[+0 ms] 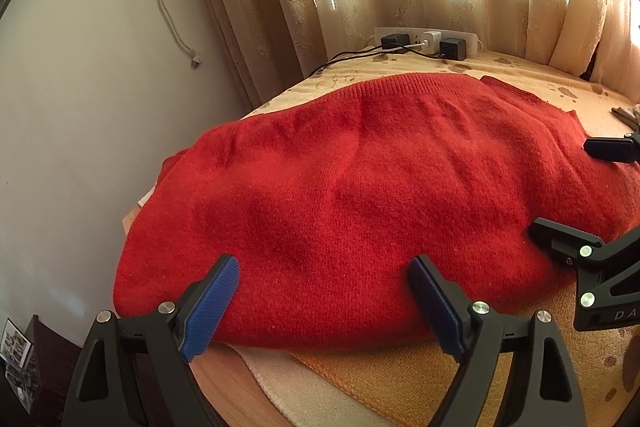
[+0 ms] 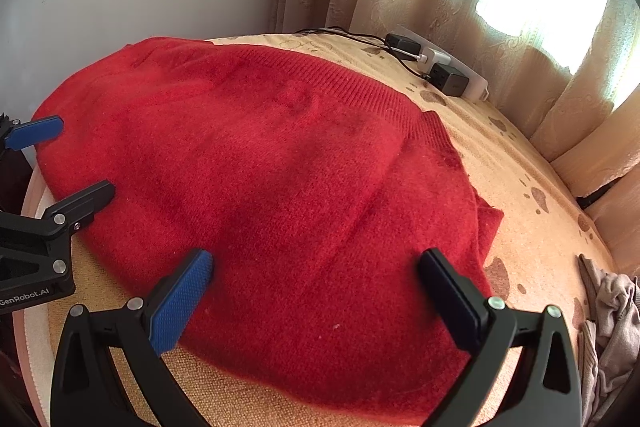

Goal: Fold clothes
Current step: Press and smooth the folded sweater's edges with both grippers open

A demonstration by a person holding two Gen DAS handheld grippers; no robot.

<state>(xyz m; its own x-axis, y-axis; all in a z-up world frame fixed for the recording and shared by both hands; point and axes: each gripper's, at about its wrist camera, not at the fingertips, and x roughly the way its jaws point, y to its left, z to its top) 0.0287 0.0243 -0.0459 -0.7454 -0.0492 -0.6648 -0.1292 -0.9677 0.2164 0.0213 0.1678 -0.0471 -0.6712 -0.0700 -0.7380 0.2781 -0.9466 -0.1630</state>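
One red sweater [image 1: 360, 195] lay spread flat across a bed [image 1: 400, 379] covered with one tan cloth printed with brown blotches, and it took up most of the near end of that cloth, its ribbed hem toward the window. Going from left to right in the left wrist view, a pale wall [image 1: 80, 107] carried one dangling white cable [image 1: 168, 7], then came beige curtains [image 1: 248, 7] over a bright window, and at the far edge of the bed sat one white power strip [image 1: 428, 39] with three plugs in it, two black and one white, and dark cords trailing off toward the wall. The left gripper [image 1: 324, 303] hung over the sweater's near edge with its two fingers spread wide apart and nothing between them; whether the tips touched the wool could not be told. To its right, the right gripper [image 2: 316, 291] stood in the same manner, two fingers well apart over the sweater's near right part, gripping nothing. Each gripper showed one blue pad facing the camera and one seen dark from the side. At the far right of the bed, in the right wrist view, one crumpled grey-beige garment [image 2: 612, 327] lay apart from the sweater.
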